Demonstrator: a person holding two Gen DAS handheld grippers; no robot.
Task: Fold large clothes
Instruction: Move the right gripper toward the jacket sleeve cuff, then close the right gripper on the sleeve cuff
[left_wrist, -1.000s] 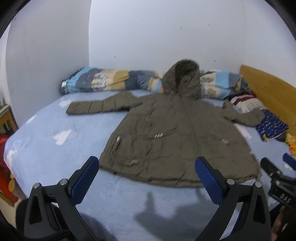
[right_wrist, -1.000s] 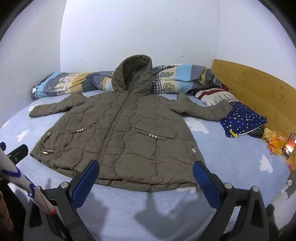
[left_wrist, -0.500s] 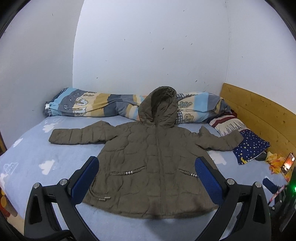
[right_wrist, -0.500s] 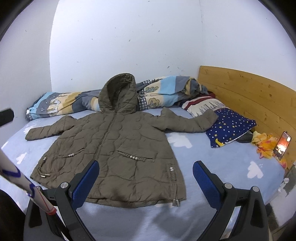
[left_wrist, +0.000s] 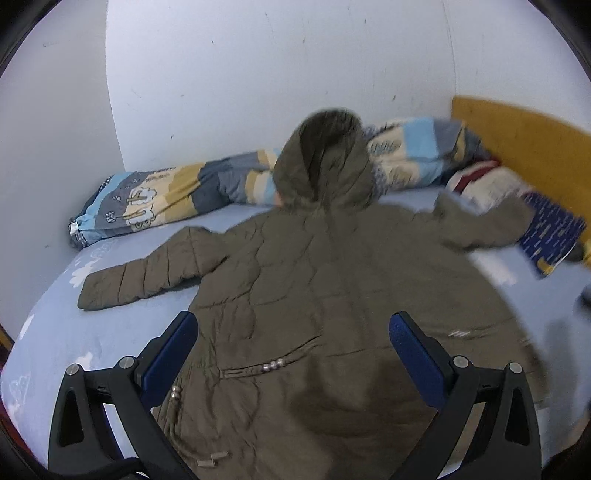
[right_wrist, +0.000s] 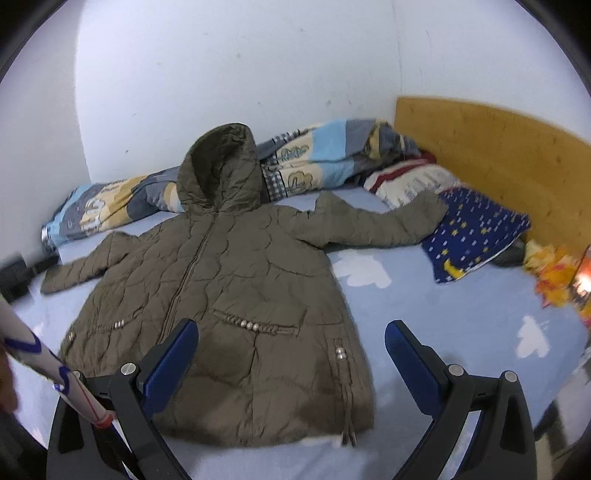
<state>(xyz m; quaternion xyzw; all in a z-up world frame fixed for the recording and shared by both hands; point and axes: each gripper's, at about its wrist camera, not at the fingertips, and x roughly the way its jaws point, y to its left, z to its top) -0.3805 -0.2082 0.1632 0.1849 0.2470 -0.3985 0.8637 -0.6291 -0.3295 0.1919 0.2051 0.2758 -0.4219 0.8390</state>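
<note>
Two grippers are held above a light blue bed sheet (right_wrist: 443, 295), the left gripper (left_wrist: 293, 334) and right gripper (right_wrist: 291, 341) both spread wide, empty. An olive hooded jacket (right_wrist: 236, 280) is laid flat, sleeves outstretched, hood against a rolled quilt (right_wrist: 325, 162).

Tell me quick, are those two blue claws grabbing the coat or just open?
Left gripper: open, holding nothing, poised over the olive coat.
Right gripper: open, holding nothing, at the coat's hem side.
</note>
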